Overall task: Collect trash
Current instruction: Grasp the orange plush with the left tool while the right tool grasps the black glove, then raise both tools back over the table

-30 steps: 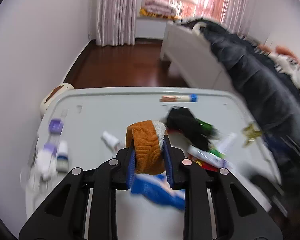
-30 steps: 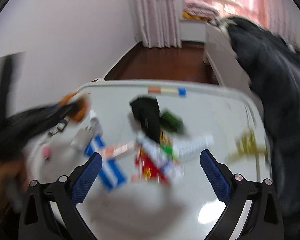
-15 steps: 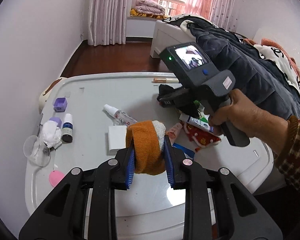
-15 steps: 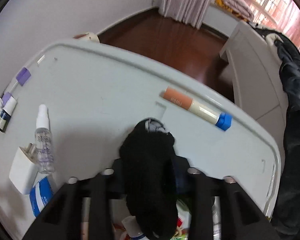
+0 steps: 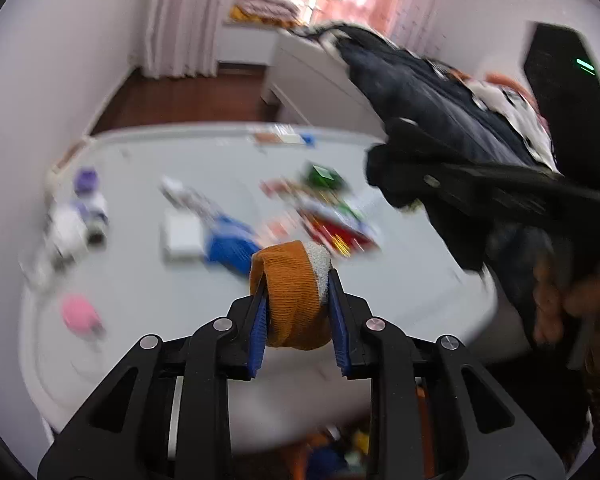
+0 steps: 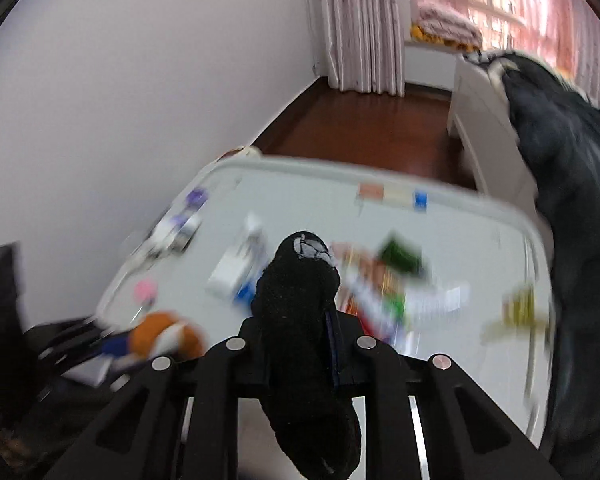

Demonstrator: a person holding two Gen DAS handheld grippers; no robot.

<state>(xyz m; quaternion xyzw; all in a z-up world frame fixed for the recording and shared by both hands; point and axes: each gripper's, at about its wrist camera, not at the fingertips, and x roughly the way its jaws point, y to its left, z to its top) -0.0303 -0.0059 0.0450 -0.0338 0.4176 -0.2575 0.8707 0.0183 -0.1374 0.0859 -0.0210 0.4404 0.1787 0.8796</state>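
Note:
My left gripper (image 5: 296, 280) is shut on a rolled orange sock (image 5: 292, 304) with a white toe, held above the near part of the white table (image 5: 140, 280). The right gripper (image 6: 296, 316) has a black sock (image 6: 300, 360) between its pads; its jaws are closing and press on the sock, which hangs down past them. In the left wrist view the right gripper (image 5: 392, 184) hovers over the table's right side, a hand behind it. The right wrist view shows the orange sock (image 6: 164, 338) at lower left. Wrappers (image 5: 340, 236) lie mid-table, blurred.
On the table are a blue packet (image 5: 228, 244), a white charger (image 5: 182, 234), small bottles (image 5: 80, 208) at the left edge, a pink item (image 5: 76, 314) and a tube (image 6: 392, 194) at the far rim. A bed with a dark coat (image 6: 572, 152) stands to the right.
The right gripper went from wide open over the pile to closed on the black sock and lifted it off the table. The left gripper moved, still holding the orange sock.

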